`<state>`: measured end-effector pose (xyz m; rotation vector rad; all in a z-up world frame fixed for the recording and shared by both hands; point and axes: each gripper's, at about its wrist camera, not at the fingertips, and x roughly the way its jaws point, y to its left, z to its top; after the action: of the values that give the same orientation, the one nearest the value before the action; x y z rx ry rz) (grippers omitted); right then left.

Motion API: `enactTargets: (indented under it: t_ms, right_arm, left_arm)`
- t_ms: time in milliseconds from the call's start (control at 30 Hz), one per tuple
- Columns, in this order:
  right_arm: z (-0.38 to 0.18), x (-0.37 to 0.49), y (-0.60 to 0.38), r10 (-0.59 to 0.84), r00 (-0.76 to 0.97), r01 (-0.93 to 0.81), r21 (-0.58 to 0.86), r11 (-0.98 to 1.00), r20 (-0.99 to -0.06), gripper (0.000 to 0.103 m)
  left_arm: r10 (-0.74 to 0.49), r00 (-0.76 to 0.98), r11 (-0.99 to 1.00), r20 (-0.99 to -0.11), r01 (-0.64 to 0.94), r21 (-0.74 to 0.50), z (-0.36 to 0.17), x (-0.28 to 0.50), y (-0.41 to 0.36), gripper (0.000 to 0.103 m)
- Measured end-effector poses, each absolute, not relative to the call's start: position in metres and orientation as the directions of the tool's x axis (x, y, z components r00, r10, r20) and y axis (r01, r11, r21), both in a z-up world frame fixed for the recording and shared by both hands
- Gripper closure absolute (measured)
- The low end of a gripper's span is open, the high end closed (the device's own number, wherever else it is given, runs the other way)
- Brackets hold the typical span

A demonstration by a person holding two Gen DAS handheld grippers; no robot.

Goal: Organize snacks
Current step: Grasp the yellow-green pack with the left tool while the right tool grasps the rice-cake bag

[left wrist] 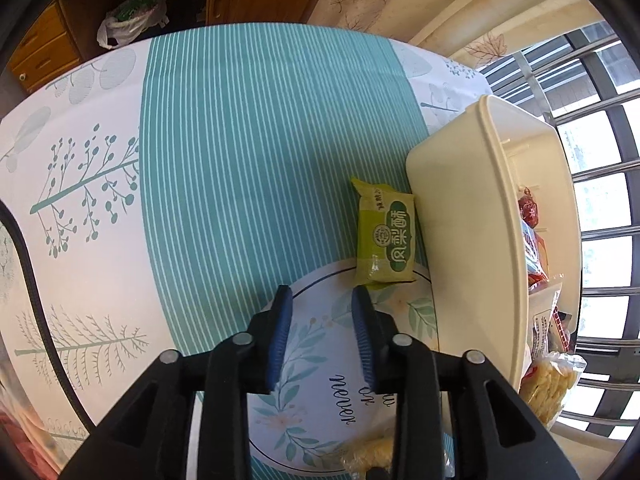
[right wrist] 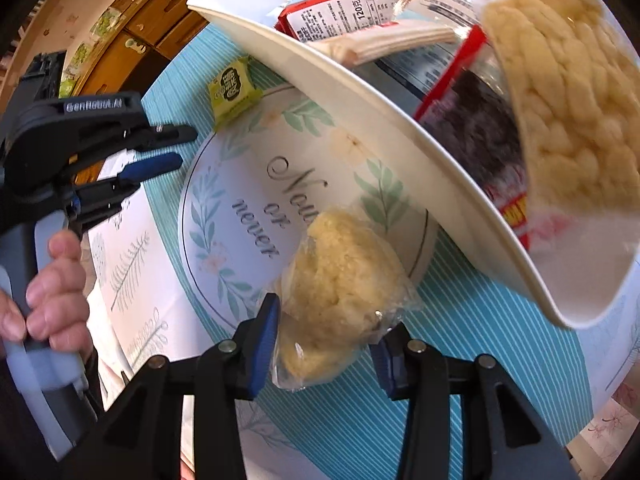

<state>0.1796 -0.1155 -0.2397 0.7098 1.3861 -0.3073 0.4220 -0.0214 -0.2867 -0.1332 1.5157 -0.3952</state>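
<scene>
**Mia:** What is nearest?

**Ben:** The right gripper [right wrist: 328,326]. Its two blue pads sit one on each side of a yellow cake in a clear bag [right wrist: 344,280]. The pads look pressed on the wrap, about half way closed.

**Mia:** Will the cake be hard to hold?

**Ben:** I think it is light and soft, and it looks crumbly. A hard squeeze could break it. The clear wrap looks slippery too. It is best to hold the fat middle, not the loose edge.

**Mia:** Where is it now?

**Ben:** Over the striped tablecloth [left wrist: 240,140], on the near side of the round flower print, just left of the white tub [right wrist: 360,120].

**Mia:** And the other tool?

**Ben:** The left gripper [left wrist: 322,300] is further left, held by a hand [right wrist: 56,292]. Its pads are pulled in close with only a small gap. Nothing is between them.

**Mia:** What is further away?

**Ben:** A green snack pack [left wrist: 386,236] lies flat on the cloth, right against the tub's side. It looks small, light and easy to pinch across its short sides.

**Mia:** And in the tub?

**Ben:** More packs, with a puffy yellow snack bag [right wrist: 560,100] on top.
</scene>
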Motion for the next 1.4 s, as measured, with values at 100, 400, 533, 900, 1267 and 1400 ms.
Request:
enactTargets:
  t_ms: [100, 400, 533, 900, 1267, 1400]
  right_arm:
    - [-0.238, 0.172, -0.116, 0.224, 0.184, 0.562, 0.289, 0.775, -0.957, 0.061]
    - [-0.231, 0.166, -0.107, 0.264, 0.222, 0.483, 0.341, 0.806, -0.939, 0.061]
    - [-0.226, 0.169, -0.107, 0.257, 0.234, 0.449, 0.339, 0.827, -0.938, 0.061]
    - [-0.217, 0.175, -0.096, 0.265, 0.223, 0.307, 0.326, 0.894, -0.938, 0.061]
    - [-0.198, 0.167, -0.119, 0.214, 0.196, 0.316, 0.268, 0.910, -0.957, 0.061]
    - [-0.191, 0.162, -0.126, 0.179, 0.185, 0.337, 0.233, 0.912, -0.966, 0.061]
  left_arm:
    - [-0.345, 0.028, 0.923, -0.938, 0.191, -0.334, -0.283, 0.420, -0.026, 0.065]
    - [-0.339, 0.048, 0.917, -0.940, 0.242, -0.318, -0.288, 0.421, -0.043, 0.050]
    - [-0.337, 0.033, 0.913, -0.941, 0.255, -0.318, -0.294, 0.423, -0.052, 0.046]
    - [-0.283, 0.057, 0.922, -0.957, 0.292, -0.255, -0.297, 0.433, -0.081, 0.042]
    - [-0.217, 0.138, 0.928, -0.966, 0.336, -0.161, -0.296, 0.432, -0.089, 0.043]
    - [-0.222, 0.183, 0.908, -0.958, 0.397, -0.134, -0.295, 0.417, -0.088, 0.058]
